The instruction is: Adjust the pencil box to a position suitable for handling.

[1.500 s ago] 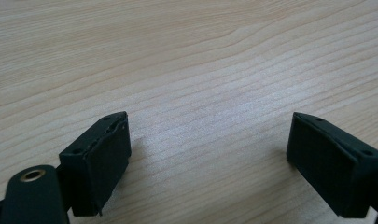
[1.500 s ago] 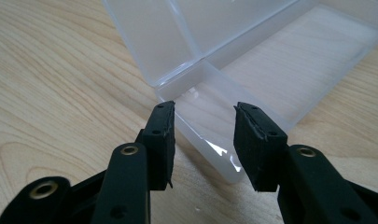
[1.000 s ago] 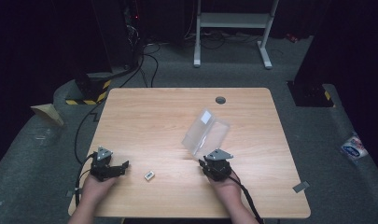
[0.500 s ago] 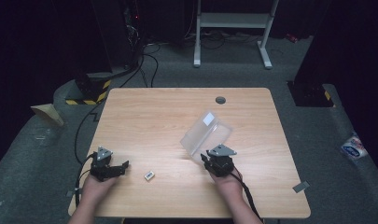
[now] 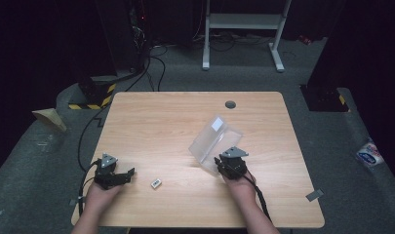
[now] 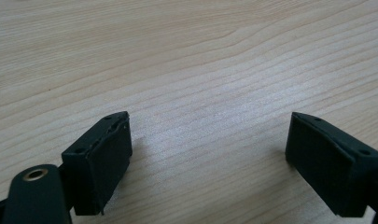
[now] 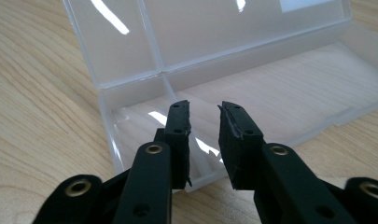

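Observation:
A clear plastic compartment box (image 5: 212, 139) lies open on the wooden table (image 5: 175, 117), its lid tilted up at the far side. In the right gripper view the box (image 7: 270, 88) shows a divider and bare compartments. My right gripper (image 5: 219, 162) is at the box's near edge. Its jaws (image 7: 204, 122) hang over the small left compartment and have just been closing; a narrow gap remains with nothing between them. My left gripper (image 5: 128, 174) rests near the front left of the table. Its jaws (image 6: 207, 154) stand wide open over bare wood. A small white block (image 5: 156, 183) lies between the two hands.
A round cable hole (image 5: 230, 104) sits near the table's far edge. Cables trail from both grippers off the front edge. A white frame (image 5: 244, 29) and dark equipment stand on the floor beyond the table.
My right hand has edged slightly forward towards the box, and its jaws have drawn closer together. The left hand and the white block have stayed put.

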`<action>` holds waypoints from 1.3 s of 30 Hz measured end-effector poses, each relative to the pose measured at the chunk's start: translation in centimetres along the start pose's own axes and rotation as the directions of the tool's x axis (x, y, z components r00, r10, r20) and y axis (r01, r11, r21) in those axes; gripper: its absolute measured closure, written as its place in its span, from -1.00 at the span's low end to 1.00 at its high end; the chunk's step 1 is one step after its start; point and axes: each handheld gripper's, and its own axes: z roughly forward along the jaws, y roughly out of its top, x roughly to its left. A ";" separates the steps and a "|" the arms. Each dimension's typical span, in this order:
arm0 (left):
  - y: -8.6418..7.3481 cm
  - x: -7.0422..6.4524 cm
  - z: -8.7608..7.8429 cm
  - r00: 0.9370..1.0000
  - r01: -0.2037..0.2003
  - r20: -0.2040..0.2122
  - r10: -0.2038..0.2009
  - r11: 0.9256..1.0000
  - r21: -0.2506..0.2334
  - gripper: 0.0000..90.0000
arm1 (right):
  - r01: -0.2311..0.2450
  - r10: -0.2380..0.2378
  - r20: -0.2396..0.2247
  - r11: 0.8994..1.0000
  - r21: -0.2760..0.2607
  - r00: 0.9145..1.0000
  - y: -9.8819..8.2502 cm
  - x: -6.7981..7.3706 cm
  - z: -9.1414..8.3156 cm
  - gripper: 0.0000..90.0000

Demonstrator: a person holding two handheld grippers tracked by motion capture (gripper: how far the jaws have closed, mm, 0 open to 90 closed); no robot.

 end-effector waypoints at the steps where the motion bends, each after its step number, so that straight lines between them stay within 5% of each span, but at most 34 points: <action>1: 0.0 0.0 0.0 1.000 0.000 0.000 0.000 1.000 0.000 -0.67 | -0.001 0.001 -0.004 1.000 0.006 1.000 0.0 0.1 0.1 0.67; 12: 0.0 0.0 0.0 1.000 0.000 0.000 0.000 1.000 0.000 -0.67 | 0.020 -0.020 -0.055 1.000 0.009 0.998 -0.2 1.5 0.4 0.83; 20: 0.0 0.0 0.0 1.000 0.000 0.000 0.000 1.000 0.000 -0.67 | 0.037 -0.038 -0.107 0.999 -0.018 0.993 -0.1 3.6 0.5 0.71; 25: 0.0 0.0 0.0 1.000 0.000 0.000 0.000 1.000 0.000 -0.67 | 0.025 -0.030 -0.107 0.999 -0.043 0.994 0.2 3.5 0.0 0.64; 33: 0.0 0.0 0.0 1.000 0.000 0.000 0.000 1.000 0.000 -0.67 | -0.047 0.047 -0.007 0.997 -0.066 0.999 0.2 -0.1 -1.9 0.48; 39: 0.0 0.0 0.0 1.000 0.000 0.000 0.000 1.000 0.000 -0.67 | -0.107 0.116 0.143 0.992 -0.073 0.983 -0.5 -4.7 -3.2 0.28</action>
